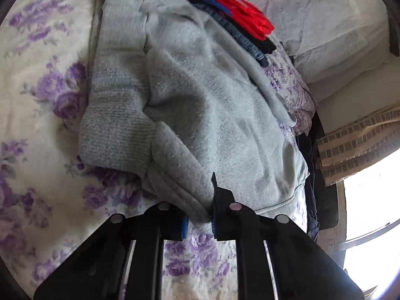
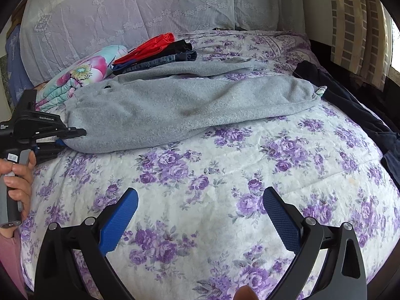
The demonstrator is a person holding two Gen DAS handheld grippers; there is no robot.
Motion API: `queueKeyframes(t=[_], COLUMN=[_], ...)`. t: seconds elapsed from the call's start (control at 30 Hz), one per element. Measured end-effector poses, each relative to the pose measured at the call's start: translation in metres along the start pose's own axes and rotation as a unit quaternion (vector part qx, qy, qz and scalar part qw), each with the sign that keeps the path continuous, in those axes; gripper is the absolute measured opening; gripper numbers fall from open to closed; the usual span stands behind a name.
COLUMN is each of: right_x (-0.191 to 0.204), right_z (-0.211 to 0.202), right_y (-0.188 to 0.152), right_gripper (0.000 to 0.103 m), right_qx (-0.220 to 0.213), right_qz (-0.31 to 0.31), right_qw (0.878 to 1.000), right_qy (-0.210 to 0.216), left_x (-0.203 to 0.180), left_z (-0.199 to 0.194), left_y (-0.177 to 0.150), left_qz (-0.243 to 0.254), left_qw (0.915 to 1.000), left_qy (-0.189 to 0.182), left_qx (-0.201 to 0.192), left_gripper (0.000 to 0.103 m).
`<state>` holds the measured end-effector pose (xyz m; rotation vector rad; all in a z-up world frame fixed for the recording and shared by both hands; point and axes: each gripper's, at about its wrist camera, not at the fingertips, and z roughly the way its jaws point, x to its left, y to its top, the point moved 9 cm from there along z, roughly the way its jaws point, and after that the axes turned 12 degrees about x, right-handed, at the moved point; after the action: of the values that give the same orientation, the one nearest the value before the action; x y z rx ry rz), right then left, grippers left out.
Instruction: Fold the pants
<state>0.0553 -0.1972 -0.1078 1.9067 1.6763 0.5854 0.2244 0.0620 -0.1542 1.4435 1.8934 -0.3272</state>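
Grey fleece pants point(image 2: 180, 105) lie across the flowered bedspread point(image 2: 225, 175), folded over lengthwise, with the ribbed cuff point(image 1: 112, 130) showing in the left wrist view. My left gripper point(image 1: 198, 215) is shut on the near edge of the pants point(image 1: 200, 125); it also shows at the left of the right wrist view point(image 2: 65, 137), clamped on the waist end. My right gripper point(image 2: 200, 207) is open and empty, hovering above bare bedspread in front of the pants.
A stack of folded clothes, red on top point(image 2: 155, 47), sits behind the pants beside a flowered pillow point(image 2: 82, 75). Dark garments point(image 2: 350, 105) lie at the bed's right edge. Lace-covered pillows point(image 2: 125, 12) stand behind. A curtain point(image 2: 357, 25) and window are at right.
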Motion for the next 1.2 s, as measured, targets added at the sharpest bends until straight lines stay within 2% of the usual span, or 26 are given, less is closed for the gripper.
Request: queueKeyframes(t=[0.07, 0.17, 0.23, 0.3, 0.37, 0.43, 0.47, 0.5, 0.53, 0.57, 0.6, 0.67, 0.7, 0.8, 0.87, 0.93, 1.0, 1.03, 1.1, 1.13, 1.17, 1.2], right_x=[-0.002, -0.010, -0.016, -0.022, -0.029, -0.033, -0.035, -0.036, -0.038, -0.040, -0.042, -0.051, -0.057, -0.070, -0.079, -0.091, -0.099, -0.102, -0.103, -0.099, -0.096, -0.092], right_z=[-0.009, -0.022, -0.028, -0.031, -0.029, -0.026, -0.026, -0.026, -0.026, -0.027, -0.026, -0.017, -0.008, 0.033, 0.074, 0.121, 0.164, 0.182, 0.213, 0.226, 0.237, 0.245], right_y=[0.000, -0.001, -0.002, -0.001, 0.002, 0.010, 0.017, 0.026, 0.037, 0.052, 0.068, 0.104, 0.123, 0.180, 0.212, 0.238, 0.257, 0.266, 0.279, 0.284, 0.287, 0.289], right_gripper=[0.100, 0.100, 0.100, 0.100, 0.100, 0.100, 0.100, 0.100, 0.100, 0.100, 0.100, 0.100, 0.100, 0.100, 0.100, 0.100, 0.100, 0.100, 0.100, 0.088, 0.053, 0.034], right_qx=[-0.007, -0.021, -0.027, -0.031, -0.031, -0.028, -0.027, -0.029, -0.030, -0.033, -0.039, -0.043, -0.042, -0.026, 0.003, 0.039, 0.068, 0.077, 0.085, 0.089, 0.094, 0.101], right_qz=[0.000, 0.002, 0.006, 0.010, 0.015, 0.021, 0.022, 0.022, 0.022, 0.023, 0.024, 0.035, 0.043, 0.059, 0.085, 0.119, 0.143, 0.149, 0.149, 0.139, 0.127, 0.108], right_qw=[1.000, 1.000, 1.000, 0.999, 0.999, 0.999, 0.999, 0.999, 0.999, 0.998, 0.997, 0.996, 0.996, 0.994, 0.990, 0.984, 0.979, 0.978, 0.978, 0.979, 0.981, 0.985], right_qy=[-0.001, -0.006, -0.006, -0.009, -0.011, -0.006, 0.003, 0.016, 0.030, 0.043, 0.057, 0.073, 0.073, 0.092, 0.109, 0.123, 0.127, 0.126, 0.123, 0.121, 0.110, 0.087], left_x=[-0.014, -0.031, -0.023, 0.000, 0.033, 0.078, 0.097, 0.108, 0.112, 0.113, 0.108, 0.095, 0.086, 0.060, 0.048, 0.044, 0.055, 0.065, 0.092, 0.106, 0.117, 0.119], left_z=[-0.034, -0.106, -0.150, -0.180, -0.182, -0.171, -0.166, -0.164, -0.171, -0.183, -0.200, -0.235, -0.249, -0.273, -0.263, -0.235, -0.191, -0.169, -0.124, -0.099, -0.080, -0.075], left_y=[-0.004, -0.025, -0.045, -0.070, -0.092, -0.110, -0.118, -0.126, -0.129, -0.129, -0.127, -0.124, -0.119, -0.079, -0.037, 0.006, 0.055, 0.076, 0.103, 0.105, 0.110, 0.114], left_qz=[0.037, 0.089, 0.104, 0.103, 0.096, 0.068, 0.054, 0.045, 0.042, 0.053, 0.077, 0.122, 0.138, 0.176, 0.190, 0.197, 0.191, 0.183, 0.161, 0.153, 0.147, 0.150], left_qw=[0.9979, 0.9875, 0.9823, 0.9813, 0.9838, 0.9877, 0.9906, 0.9930, 0.9922, 0.9877, 0.9789, 0.9568, 0.9490, 0.9341, 0.9335, 0.9411, 0.9488, 0.9521, 0.9564, 0.9554, 0.9539, 0.9547], left_qy=[0.017, 0.025, 0.022, 0.033, 0.060, 0.095, 0.095, 0.086, 0.092, 0.116, 0.150, 0.205, 0.213, 0.226, 0.227, 0.216, 0.222, 0.228, 0.242, 0.253, 0.260, 0.256], left_qx=[-0.050, -0.127, -0.154, -0.159, -0.139, -0.103, -0.083, -0.068, -0.073, -0.090, -0.115, -0.167, -0.187, -0.214, -0.203, -0.170, -0.118, -0.089, -0.023, 0.010, 0.033, 0.024], left_gripper=[0.011, 0.010, 0.010, 0.010, 0.012, 0.021, 0.025, 0.035, 0.042, 0.055, 0.065, 0.074, 0.084, 0.090, 0.090, 0.090, 0.087, 0.083, 0.064, 0.055, 0.044, 0.042])
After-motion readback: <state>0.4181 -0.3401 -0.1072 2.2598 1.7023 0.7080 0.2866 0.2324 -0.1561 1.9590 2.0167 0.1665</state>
